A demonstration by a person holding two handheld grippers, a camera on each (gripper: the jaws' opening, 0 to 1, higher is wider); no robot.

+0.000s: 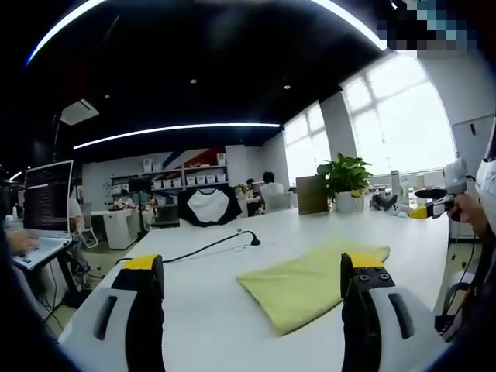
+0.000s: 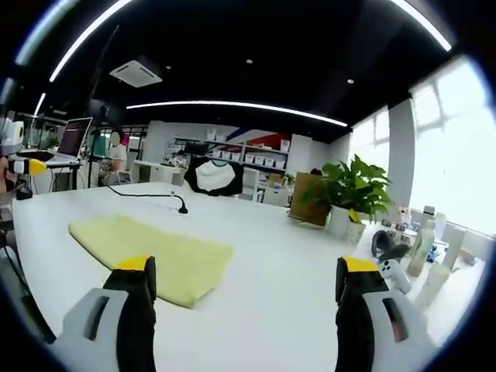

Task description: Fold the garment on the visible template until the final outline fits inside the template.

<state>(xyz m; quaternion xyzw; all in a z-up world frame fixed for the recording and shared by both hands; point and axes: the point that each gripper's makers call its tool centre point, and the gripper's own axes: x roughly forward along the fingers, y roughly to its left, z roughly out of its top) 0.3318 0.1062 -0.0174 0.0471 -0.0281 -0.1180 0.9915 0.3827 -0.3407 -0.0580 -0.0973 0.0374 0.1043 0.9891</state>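
Garment [image 1: 310,283] folded flat on table [image 1: 217,310], bare surface around its edges, left claw [image 1: 252,287] wide, right claw [image 2: 244,287] wide

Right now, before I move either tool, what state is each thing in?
Garment: yellow, lying folded flat on the white table, not held.
Left tool: open, above the table, holding nothing.
Right tool: open, holding nothing, garment past its left jaw.
Cable: lying loose on the table beyond the garment.
Plant: upright in its pot.
Laptop: open, screen lit.
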